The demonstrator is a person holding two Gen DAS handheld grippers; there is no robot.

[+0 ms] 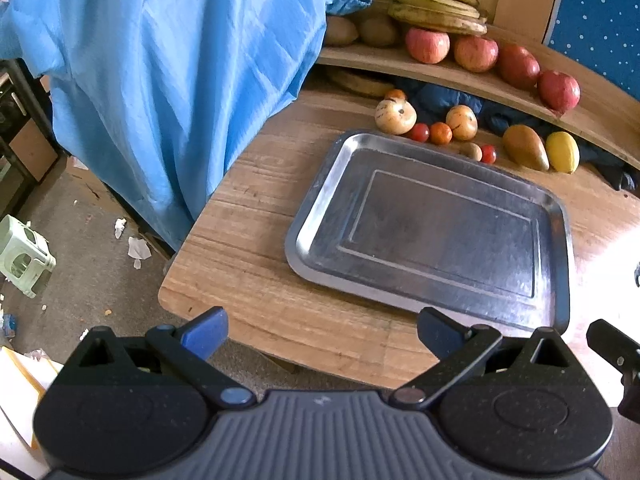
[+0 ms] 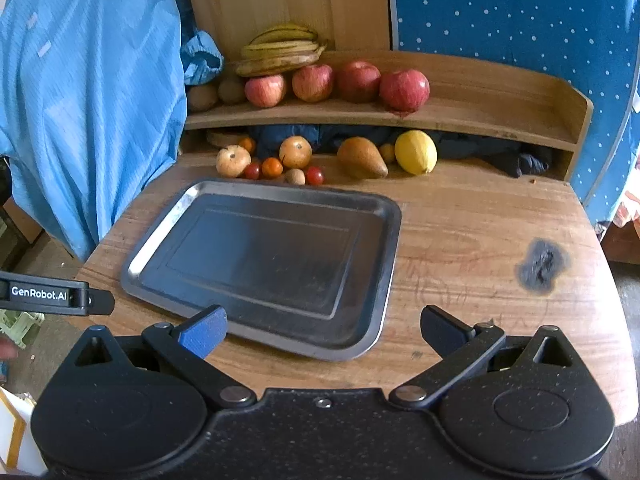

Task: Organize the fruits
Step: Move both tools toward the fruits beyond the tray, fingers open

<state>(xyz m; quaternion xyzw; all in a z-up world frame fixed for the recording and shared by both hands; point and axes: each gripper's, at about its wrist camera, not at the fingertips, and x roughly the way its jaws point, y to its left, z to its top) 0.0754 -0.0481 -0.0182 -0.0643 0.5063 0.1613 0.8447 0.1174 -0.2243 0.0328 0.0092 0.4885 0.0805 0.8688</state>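
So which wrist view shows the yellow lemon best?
The right wrist view: the lemon sits near centre, whole, beside the pear under the shelf. The left wrist view shows it too, but off toward the right edge and more distorted.

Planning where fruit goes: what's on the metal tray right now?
Nothing lies on the metal tray; its whole bare floor shows. The pear and lemon sit behind it on the table.

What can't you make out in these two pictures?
- Flat yellowish thing under the shelf, both views: shadow and the shelf board hide most of it.
- Dark bundle behind the lemon: shelf covers it; looks like cloth.
- Brown fruits at the shelf's left end: blue sheet partly covers one.
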